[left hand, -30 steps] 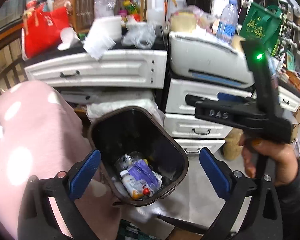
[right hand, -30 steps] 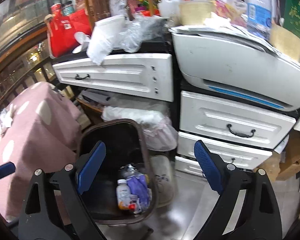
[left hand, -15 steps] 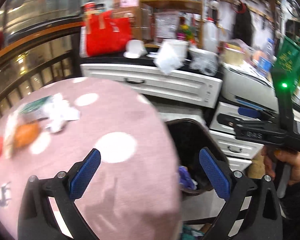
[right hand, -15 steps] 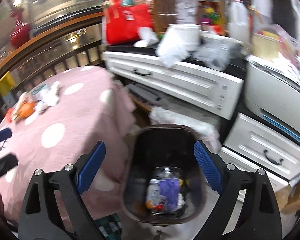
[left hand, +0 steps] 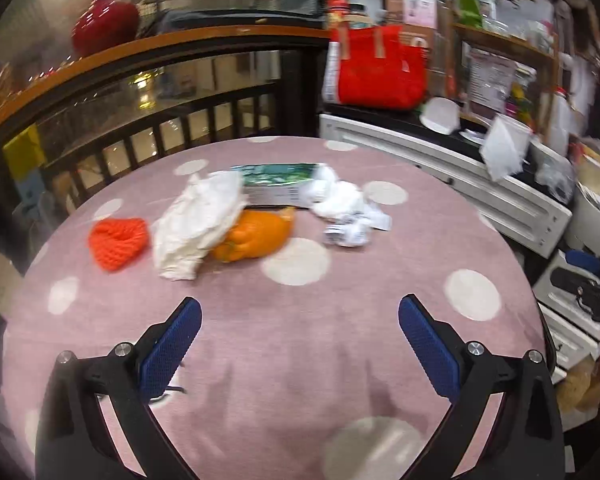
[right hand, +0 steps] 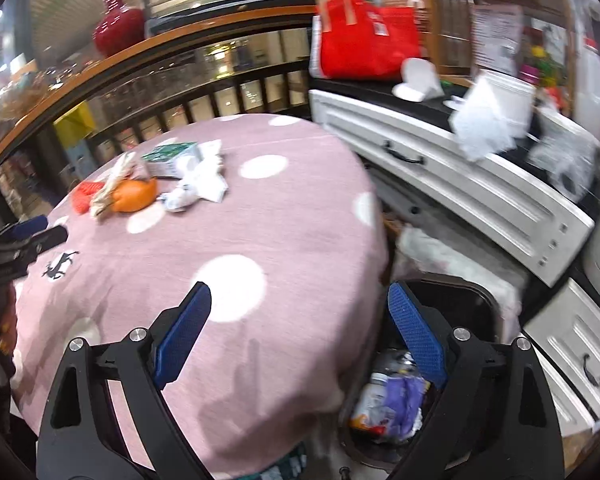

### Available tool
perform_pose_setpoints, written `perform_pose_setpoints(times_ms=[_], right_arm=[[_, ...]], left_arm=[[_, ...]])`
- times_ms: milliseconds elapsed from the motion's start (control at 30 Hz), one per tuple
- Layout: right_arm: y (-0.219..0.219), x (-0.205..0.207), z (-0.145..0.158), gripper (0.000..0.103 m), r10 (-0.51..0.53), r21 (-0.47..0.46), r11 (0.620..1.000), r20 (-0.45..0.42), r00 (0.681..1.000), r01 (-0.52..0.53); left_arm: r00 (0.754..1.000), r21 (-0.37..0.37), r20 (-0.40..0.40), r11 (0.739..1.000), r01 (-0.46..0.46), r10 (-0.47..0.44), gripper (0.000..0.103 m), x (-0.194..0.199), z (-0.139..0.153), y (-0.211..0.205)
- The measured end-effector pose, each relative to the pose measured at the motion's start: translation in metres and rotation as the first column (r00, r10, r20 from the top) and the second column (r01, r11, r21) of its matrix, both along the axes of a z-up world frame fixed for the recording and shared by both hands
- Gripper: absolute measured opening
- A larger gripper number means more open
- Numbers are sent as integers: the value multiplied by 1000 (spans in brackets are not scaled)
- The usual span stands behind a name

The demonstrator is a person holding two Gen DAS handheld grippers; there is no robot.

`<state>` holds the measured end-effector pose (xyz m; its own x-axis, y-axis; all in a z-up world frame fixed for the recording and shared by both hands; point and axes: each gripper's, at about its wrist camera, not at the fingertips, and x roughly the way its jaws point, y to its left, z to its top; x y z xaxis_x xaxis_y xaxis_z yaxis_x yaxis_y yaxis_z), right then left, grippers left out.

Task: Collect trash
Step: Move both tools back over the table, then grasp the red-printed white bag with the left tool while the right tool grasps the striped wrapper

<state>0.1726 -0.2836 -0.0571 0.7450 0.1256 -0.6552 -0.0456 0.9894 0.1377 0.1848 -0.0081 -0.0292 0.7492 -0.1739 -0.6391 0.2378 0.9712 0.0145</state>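
Trash lies on a round pink polka-dot table (left hand: pixel 300 340): an orange peel (left hand: pixel 254 234), a crumpled white tissue (left hand: pixel 198 222), a red net (left hand: pixel 118 242), a green-white carton (left hand: pixel 278 184) and crumpled white paper (left hand: pixel 342 206). My left gripper (left hand: pixel 300 344) is open and empty, over the table's near side, short of the trash. My right gripper (right hand: pixel 298 340) is open and empty at the table's right edge, above a dark trash bin (right hand: pixel 476 308) holding a small bottle and purple wrapper (right hand: pixel 400 400). The trash pile also shows in the right wrist view (right hand: pixel 134 196).
White drawer units (right hand: pixel 452 176) with clutter stand right of the table. A red bag (left hand: pixel 380 66) sits on them. A dark railing with a wooden top (left hand: pixel 140 80) runs behind the table, with a red vase (left hand: pixel 104 26) on it.
Both grippers swung left from over the bin to the table. The trash pile now lies ahead of the left gripper. Both stay open and empty.
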Motion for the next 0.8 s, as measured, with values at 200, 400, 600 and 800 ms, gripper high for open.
perform_pose_setpoints(times_ms=[200, 400, 600, 800], right_arm=[[29, 20, 3, 89, 63, -12, 998, -2, 998, -63], [38, 34, 0, 89, 80, -13, 997, -23, 997, -80], [41, 45, -4, 89, 76, -8, 997, -44, 996, -77], [41, 53, -8, 89, 79, -7, 997, -59, 995, -80]], left_arm=[[995, 17, -21, 995, -98, 98, 97, 38, 4, 41], [994, -11, -57, 995, -99, 98, 95, 86, 6, 43], [985, 58, -118, 991, -119, 126, 87, 142, -8, 23], [967, 158, -164, 973, -171, 197, 76, 170, -19, 11]])
